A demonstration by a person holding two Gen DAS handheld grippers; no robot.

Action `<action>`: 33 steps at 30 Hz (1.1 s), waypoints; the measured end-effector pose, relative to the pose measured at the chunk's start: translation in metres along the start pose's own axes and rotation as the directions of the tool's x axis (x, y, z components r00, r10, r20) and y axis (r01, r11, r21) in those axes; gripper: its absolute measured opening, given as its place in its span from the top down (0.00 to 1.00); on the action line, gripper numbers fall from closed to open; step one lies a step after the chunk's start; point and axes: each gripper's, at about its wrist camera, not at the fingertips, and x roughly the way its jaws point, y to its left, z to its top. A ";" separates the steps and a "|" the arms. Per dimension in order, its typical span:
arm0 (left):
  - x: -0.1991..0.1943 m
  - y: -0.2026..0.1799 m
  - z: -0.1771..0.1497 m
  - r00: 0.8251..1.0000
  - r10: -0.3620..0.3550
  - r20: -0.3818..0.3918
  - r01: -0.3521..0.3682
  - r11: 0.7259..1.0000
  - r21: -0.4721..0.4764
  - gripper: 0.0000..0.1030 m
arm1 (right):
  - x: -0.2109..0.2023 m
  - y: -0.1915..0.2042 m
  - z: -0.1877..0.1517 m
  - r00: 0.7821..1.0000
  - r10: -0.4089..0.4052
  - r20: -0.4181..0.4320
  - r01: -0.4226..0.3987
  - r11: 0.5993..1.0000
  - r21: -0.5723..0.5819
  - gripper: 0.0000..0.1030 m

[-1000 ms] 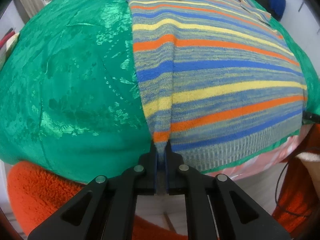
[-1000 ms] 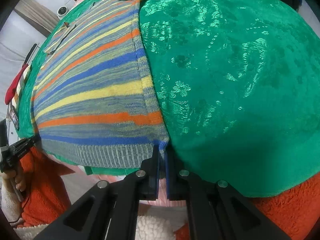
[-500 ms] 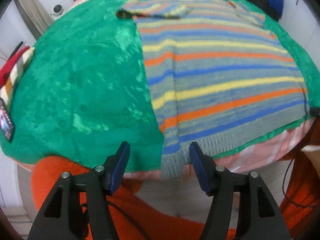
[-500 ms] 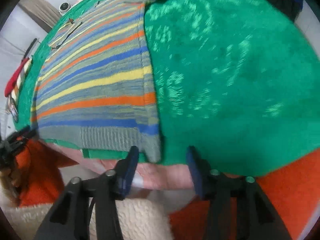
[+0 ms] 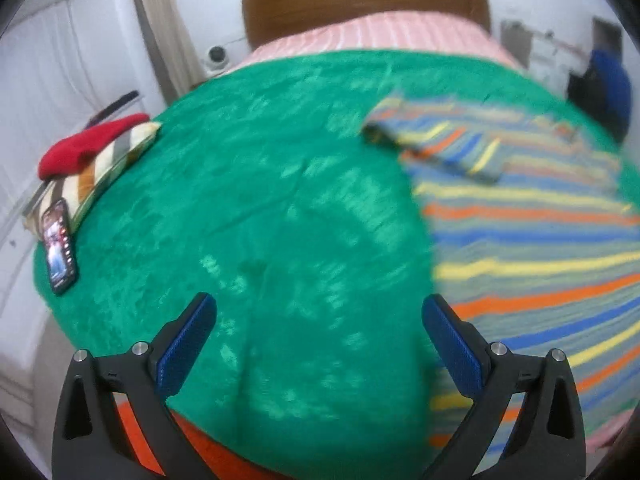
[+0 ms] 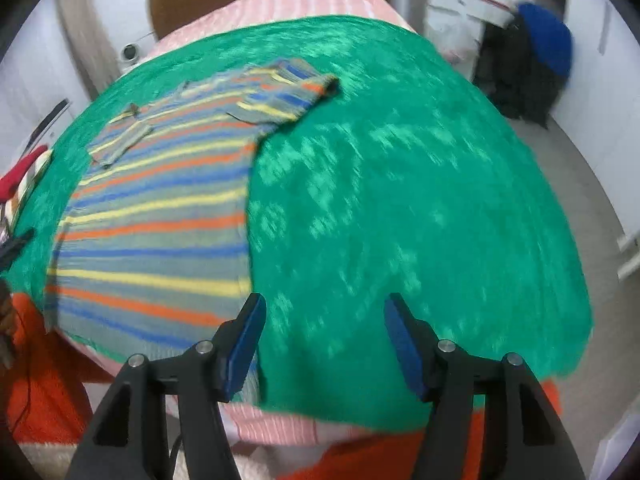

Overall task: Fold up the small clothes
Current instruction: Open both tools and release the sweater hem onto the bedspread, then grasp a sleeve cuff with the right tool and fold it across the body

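a bed (image 5: 376, 32) with a brown headboard and pink striped sheet carries a green blanket (image 5: 260, 220) across most of the frame. on the blanket lies a striped sweater (image 5: 532, 248) at the right, one sleeve folded inward. at the left edge sit a phone (image 5: 60, 252) and a striped cushion (image 5: 100, 164) with a red cloth (image 5: 88, 146) on top.

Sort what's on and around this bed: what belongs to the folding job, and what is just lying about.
For the job:
striped sweater, lying flat with both sleeves folded in
green blanket under it
left gripper, open
right gripper, open

Lying about:
phone
red hat on a striped cushion
blue and black clothes by the wall
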 end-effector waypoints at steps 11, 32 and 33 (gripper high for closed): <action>0.010 0.013 -0.008 0.998 0.056 -0.001 -0.056 0.997 -0.054 0.01 | 0.085 0.073 0.138 0.986 0.118 0.120 -0.051 0.888 -0.456 0.39; 0.038 0.041 -0.014 0.992 -0.001 -0.127 -0.032 0.967 -0.255 0.01 | 0.117 -0.167 0.183 0.994 -0.080 0.076 0.048 0.934 0.353 0.94; 0.038 0.040 -0.014 0.992 0.005 -0.126 -0.037 0.968 -0.250 0.01 | 0.119 -0.172 0.179 0.994 -0.080 0.072 0.047 0.924 0.378 0.94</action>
